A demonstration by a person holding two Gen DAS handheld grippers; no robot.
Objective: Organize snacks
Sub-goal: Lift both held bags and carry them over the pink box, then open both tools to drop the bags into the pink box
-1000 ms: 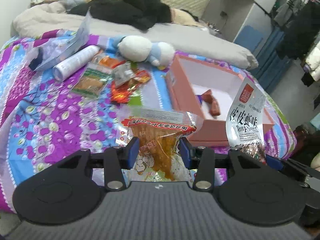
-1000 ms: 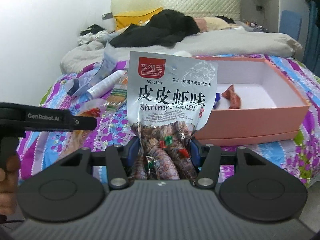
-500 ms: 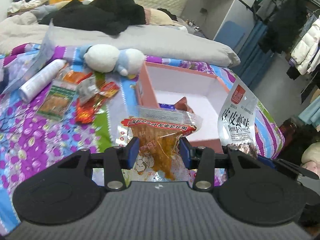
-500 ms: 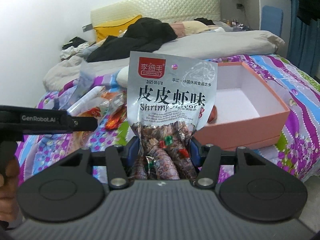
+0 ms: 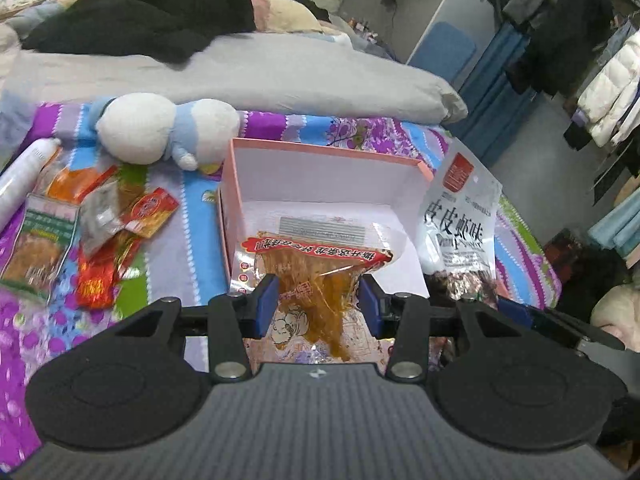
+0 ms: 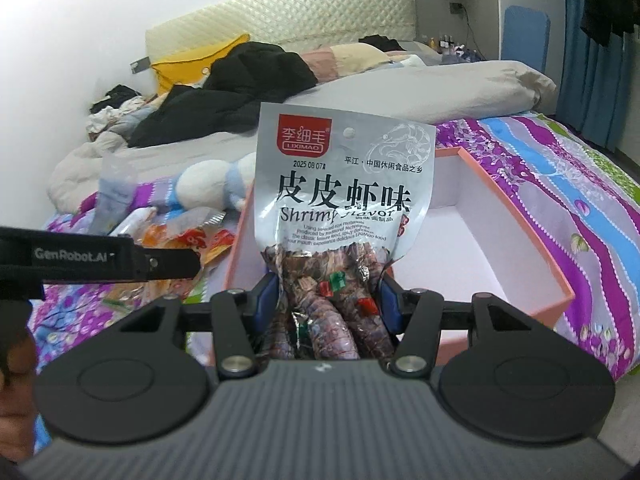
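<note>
My left gripper point(image 5: 318, 304) is shut on a clear snack packet with orange strips and a red band point(image 5: 316, 276), held over the near end of the open pink box point(image 5: 320, 150). My right gripper point(image 6: 328, 304) is shut on a silver shrimp-flavour bag point(image 6: 344, 192), upright above the same pink box point(image 6: 520, 220). In the left wrist view that silver bag point(image 5: 460, 220) hangs at the box's right side. More snack packets point(image 5: 100, 232) lie on the flowered bedspread left of the box. The bags hide much of the box's floor.
A white and blue plush toy point(image 5: 164, 128) lies behind the box's left corner. A white tube point(image 5: 20, 180) rests at the far left. A grey duvet point(image 5: 240, 68) and black clothes point(image 5: 140, 20) cover the bed's far half. Hanging coats point(image 5: 600, 80) stand to the right.
Both grippers have moved across the bed toward the pink box, and each packet now sits over it. The snack pile has slid to the left in both views. Both grips are unchanged.
</note>
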